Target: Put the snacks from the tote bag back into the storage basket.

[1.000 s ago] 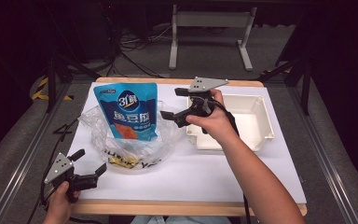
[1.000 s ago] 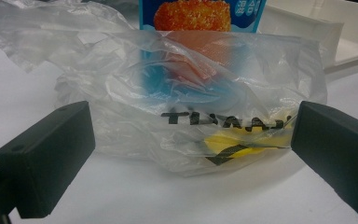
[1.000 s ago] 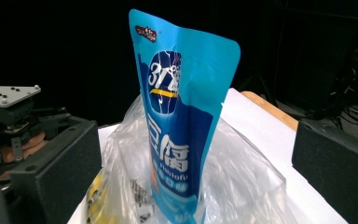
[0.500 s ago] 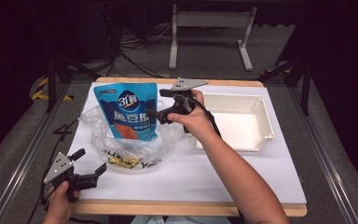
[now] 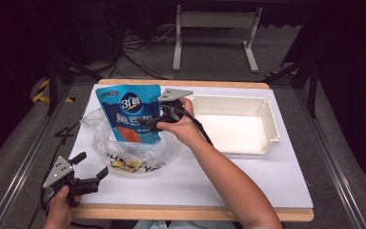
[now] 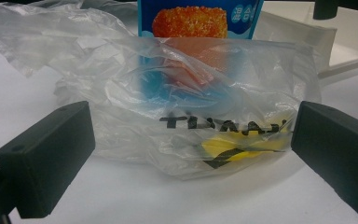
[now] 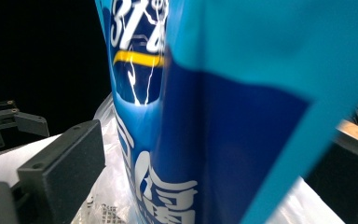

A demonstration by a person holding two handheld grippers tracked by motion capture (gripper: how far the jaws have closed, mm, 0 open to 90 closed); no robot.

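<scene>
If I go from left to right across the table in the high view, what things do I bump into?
Left hand-held gripper → clear plastic bag → blue pouch standing in it → right hand-held gripper at the pouch's edge → white tray.

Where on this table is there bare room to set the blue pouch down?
Inside the white tray, which looks empty, and on the white sheet in front of it. It is crowded at left, around the plastic bag holding the blue pouch.

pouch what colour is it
Blue pouch with white lettering and an orange food picture; the high view shows it best.
</scene>
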